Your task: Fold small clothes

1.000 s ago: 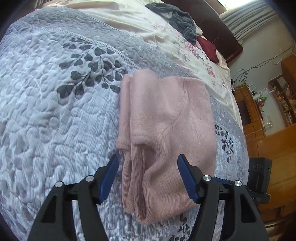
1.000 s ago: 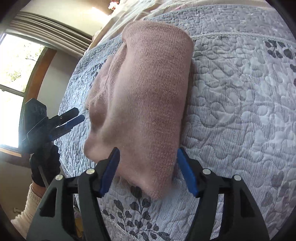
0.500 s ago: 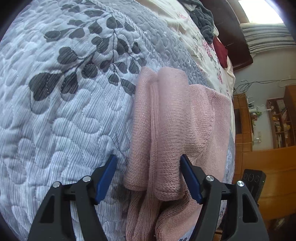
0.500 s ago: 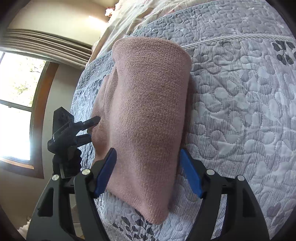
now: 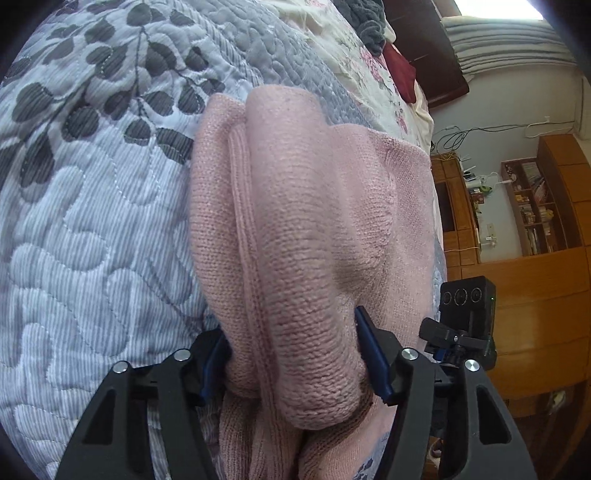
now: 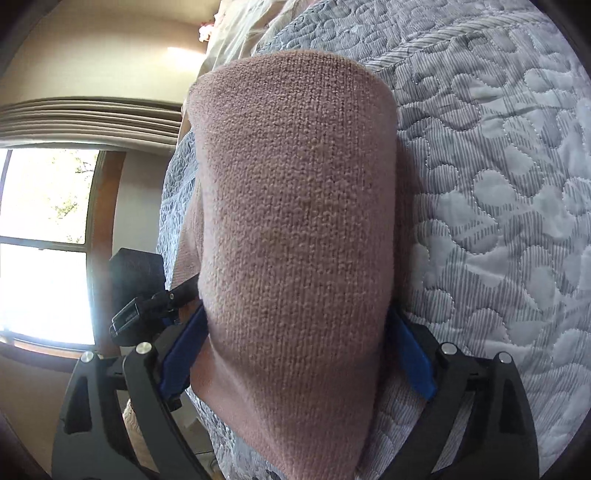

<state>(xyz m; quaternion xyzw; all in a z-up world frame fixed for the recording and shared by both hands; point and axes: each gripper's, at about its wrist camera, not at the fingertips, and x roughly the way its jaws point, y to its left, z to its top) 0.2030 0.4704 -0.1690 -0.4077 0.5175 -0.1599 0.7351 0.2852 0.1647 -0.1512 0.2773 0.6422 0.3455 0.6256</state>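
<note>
With both the left gripper [image 5: 295,354] and right gripper [image 6: 299,350] spread astride the thick pink sweater [image 5: 303,229] near the quilt's [image 5: 92,240] edge, closing may pinch only the top layers, unravelling the fold.

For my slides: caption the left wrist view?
Left gripper straddles a folded pink sweater on a grey quilt.

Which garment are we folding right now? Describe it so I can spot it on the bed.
On the bed's grey leaf-print quilt, near its edge, lies a folded pink knit sweater. Both grippers, left and right, straddle its near end. Unlike the dark grey and dark red clothes up by the headboard, it is pale pink and ribbed.
</note>
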